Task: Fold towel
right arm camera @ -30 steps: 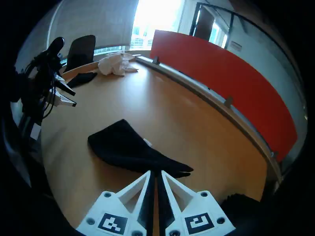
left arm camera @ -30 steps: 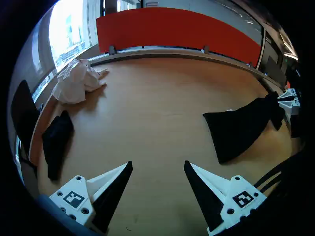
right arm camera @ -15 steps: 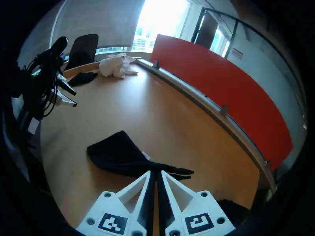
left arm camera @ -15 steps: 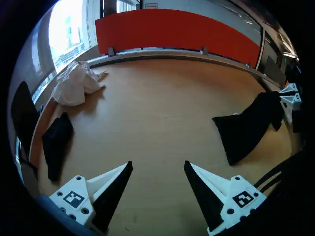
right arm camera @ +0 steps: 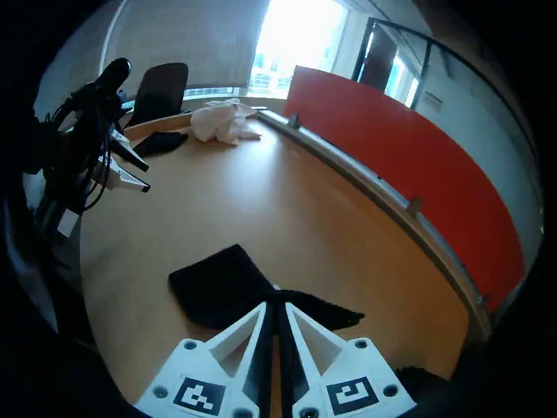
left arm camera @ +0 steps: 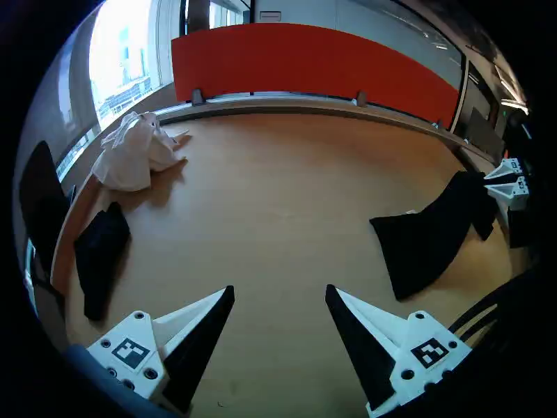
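The right gripper (right arm camera: 276, 306), clamped on a corner of the black towel (right arm camera: 223, 285) lying on the table (left arm camera: 278, 195), has drawn the cloth shorter, which likely starts the fold; the left gripper (left arm camera: 278, 289) hovers spread wide.

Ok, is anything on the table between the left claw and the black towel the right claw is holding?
Nothing visible. Bare tabletop lies between the open left claw and the black towel, whose far end the right claw pinches. The white cloth and dark folded cloth lie off on the other side.
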A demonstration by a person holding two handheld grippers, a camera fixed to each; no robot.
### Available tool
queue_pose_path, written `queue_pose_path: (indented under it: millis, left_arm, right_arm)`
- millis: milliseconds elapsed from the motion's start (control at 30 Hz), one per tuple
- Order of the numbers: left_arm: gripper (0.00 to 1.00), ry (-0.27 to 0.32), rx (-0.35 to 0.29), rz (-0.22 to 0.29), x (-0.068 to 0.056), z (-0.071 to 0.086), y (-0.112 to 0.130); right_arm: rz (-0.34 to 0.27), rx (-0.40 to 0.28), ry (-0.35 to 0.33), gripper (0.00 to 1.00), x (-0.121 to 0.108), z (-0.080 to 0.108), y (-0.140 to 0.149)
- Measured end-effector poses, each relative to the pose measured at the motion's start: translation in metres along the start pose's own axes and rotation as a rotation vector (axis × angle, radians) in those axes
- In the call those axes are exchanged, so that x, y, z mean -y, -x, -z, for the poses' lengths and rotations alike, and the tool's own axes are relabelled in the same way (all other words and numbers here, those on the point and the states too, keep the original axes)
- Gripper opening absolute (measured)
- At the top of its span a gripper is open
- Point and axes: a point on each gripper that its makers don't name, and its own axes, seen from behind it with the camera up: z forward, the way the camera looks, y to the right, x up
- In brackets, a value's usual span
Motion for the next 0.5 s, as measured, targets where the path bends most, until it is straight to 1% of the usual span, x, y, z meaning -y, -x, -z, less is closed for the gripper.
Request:
queue_pose_path:
  millis: [167, 300, 500]
  left_arm:
    - [0.98, -0.003, -0.010, 0.006, 0.002, 0.004, -0.005]
    - [0.98, -0.009, -0.012, 0.011, 0.005, 0.006, -0.004]
    - [0.98, -0.015, -0.010, 0.022, 0.011, 0.008, 0.000]
  right_arm:
    - [0.001, 0.003, -0.050, 0.04, 0.023, -0.017, -0.004]
    - [-0.004, 0.004, -0.087, 0.04, 0.040, -0.031, -0.006]
    - [-0.018, 0.002, -0.124, 0.04, 0.059, -0.043, -0.010]
